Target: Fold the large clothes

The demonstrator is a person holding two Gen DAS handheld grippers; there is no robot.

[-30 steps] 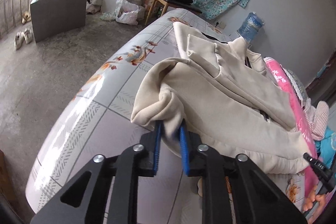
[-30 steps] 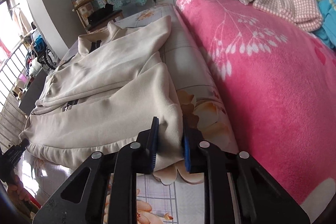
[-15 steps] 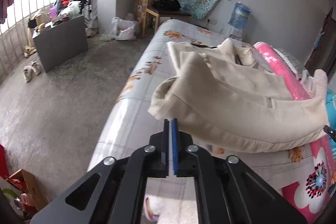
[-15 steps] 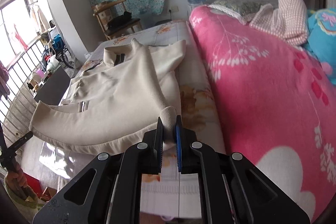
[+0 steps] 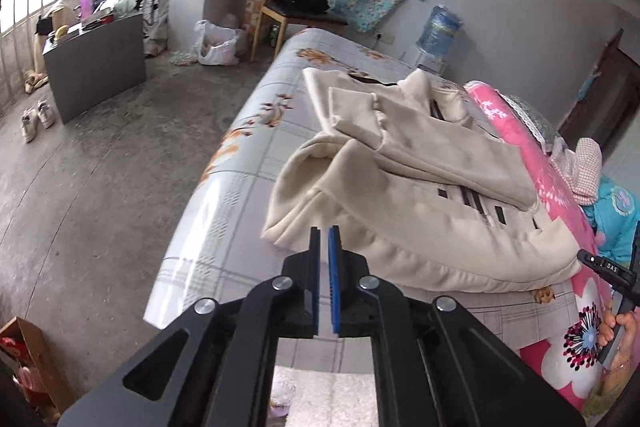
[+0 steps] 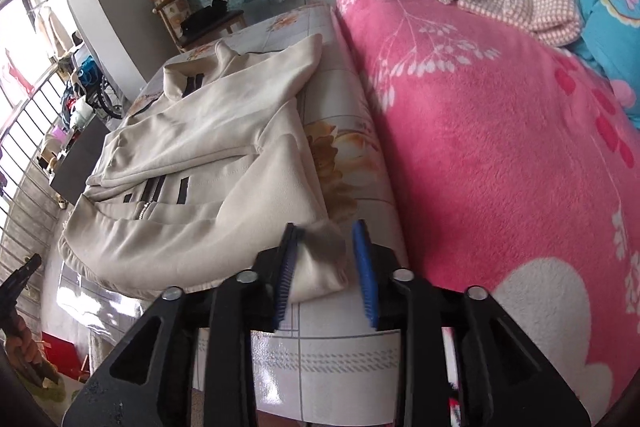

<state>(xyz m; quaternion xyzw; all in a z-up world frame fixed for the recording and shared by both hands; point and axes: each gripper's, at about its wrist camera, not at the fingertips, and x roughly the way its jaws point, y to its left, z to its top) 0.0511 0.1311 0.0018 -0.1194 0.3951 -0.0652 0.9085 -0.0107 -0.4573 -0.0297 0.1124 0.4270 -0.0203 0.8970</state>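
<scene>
A large cream zip-up jacket [image 5: 416, 187] lies on the bed, sleeves folded across its front, collar at the far end. It also shows in the right wrist view [image 6: 200, 163]. My left gripper [image 5: 325, 241] is nearly shut and empty, just short of the jacket's near left hem corner. My right gripper [image 6: 325, 239] is open, its jaws on either side of the jacket's near right hem corner [image 6: 324, 259], which rests on the bed.
The bed has a floral sheet [image 5: 240, 155] and a pink blanket [image 6: 500, 131] along its right side. A wooden chair [image 5: 296, 7], a water bottle [image 5: 440, 31], a grey cabinet [image 5: 96, 63] and bags stand beyond. A white mat [image 5: 328, 399] lies below.
Both grippers lifted the hem, then let it go. The hem has dropped back onto the bed; the right jaws opened wide and the left gripper has pulled back clear of the cloth.
</scene>
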